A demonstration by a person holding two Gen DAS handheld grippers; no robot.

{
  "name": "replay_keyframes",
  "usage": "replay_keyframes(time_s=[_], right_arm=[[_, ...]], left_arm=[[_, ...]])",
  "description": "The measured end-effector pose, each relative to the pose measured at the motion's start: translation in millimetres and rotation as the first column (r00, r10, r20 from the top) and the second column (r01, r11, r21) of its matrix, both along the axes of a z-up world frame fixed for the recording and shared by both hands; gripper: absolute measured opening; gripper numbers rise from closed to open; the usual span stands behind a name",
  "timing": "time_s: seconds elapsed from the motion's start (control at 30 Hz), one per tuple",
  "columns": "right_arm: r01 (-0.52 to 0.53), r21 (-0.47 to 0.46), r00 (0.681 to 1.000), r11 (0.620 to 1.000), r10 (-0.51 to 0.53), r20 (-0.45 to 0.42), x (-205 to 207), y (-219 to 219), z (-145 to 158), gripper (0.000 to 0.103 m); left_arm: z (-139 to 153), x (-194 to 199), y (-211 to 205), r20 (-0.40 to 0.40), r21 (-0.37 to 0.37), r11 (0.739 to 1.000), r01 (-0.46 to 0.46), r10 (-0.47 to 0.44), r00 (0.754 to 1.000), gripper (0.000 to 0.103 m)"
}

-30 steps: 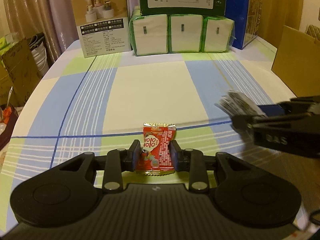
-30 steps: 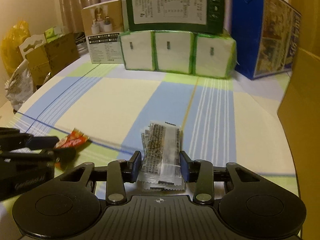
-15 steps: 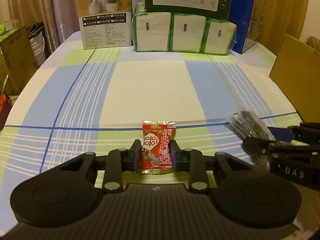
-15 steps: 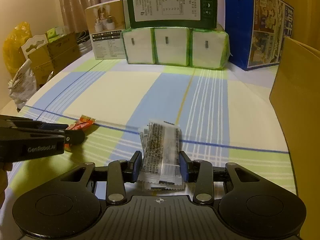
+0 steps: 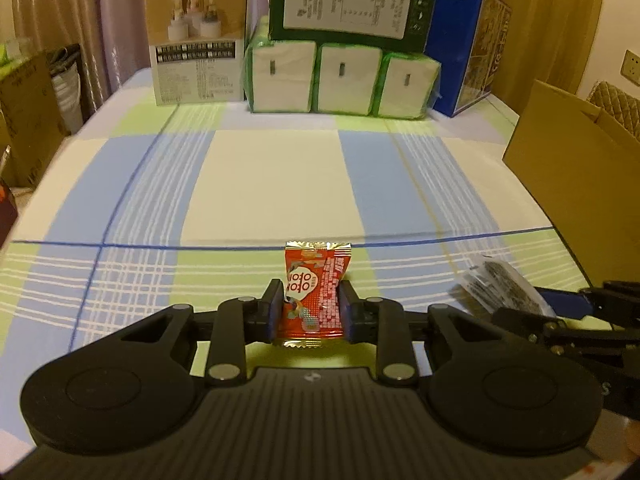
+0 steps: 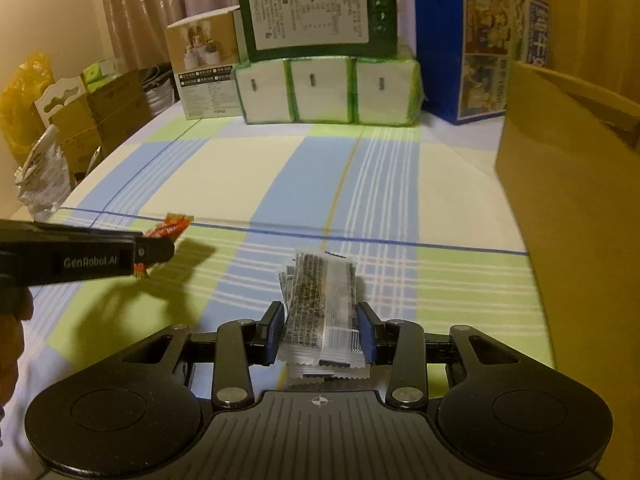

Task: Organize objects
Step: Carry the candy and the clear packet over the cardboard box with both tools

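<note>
left gripper point(image 5: 311, 306) jaws closing on red packet point(image 5: 314, 292) | right gripper point(image 6: 321, 328) jaws clamping clear sachets point(image 6: 322, 308) | risk: loose sachets sliding out, falling beside box point(image 6: 568, 184)

Pleated curtains point(image 5: 72, 4) hang behind the checked tablecloth point(image 5: 272, 184), warmly lit.
</note>
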State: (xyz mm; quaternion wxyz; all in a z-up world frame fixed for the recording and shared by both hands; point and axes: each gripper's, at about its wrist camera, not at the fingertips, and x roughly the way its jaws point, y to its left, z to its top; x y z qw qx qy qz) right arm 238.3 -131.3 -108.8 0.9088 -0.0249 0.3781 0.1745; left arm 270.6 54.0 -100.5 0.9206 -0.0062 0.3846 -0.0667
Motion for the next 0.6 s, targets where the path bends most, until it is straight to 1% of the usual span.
replay_keyframes(time_s=[0.17, 0.23, 0.33, 0.6], right_arm=[[0.031, 0.0, 0.999, 1.0, -0.031, 0.02, -22.8, -12.0, 21.0, 0.036], [0.033, 0.003, 0.999, 0.999, -0.033, 0.027, -33.1, -15.4, 31.3, 0.036], [0.036, 0.019, 0.999, 0.999, -0.036, 0.04, -50.2, -20.3, 48.7, 0.036], [0.036, 0.051, 0.998, 0.998, -0.039, 0.057, -106.4, -33.2, 90.5, 0.036]], left_arm=[[24.1, -18.1, -11.2, 0.035, 0.009, 1.0, -0.013, 0.012, 0.999, 0.024], [34.1, -29.2, -13.2, 0.04, -0.011, 1.0, -0.022, 0.022, 0.999, 0.024], [49.9, -51.2, -17.3, 0.043, -0.035, 0.999, -0.04, 0.041, 0.998, 0.024], [78.7, -112.8, -34.7, 0.02, -0.051, 0.997, -0.059, 0.06, 0.998, 0.024]])
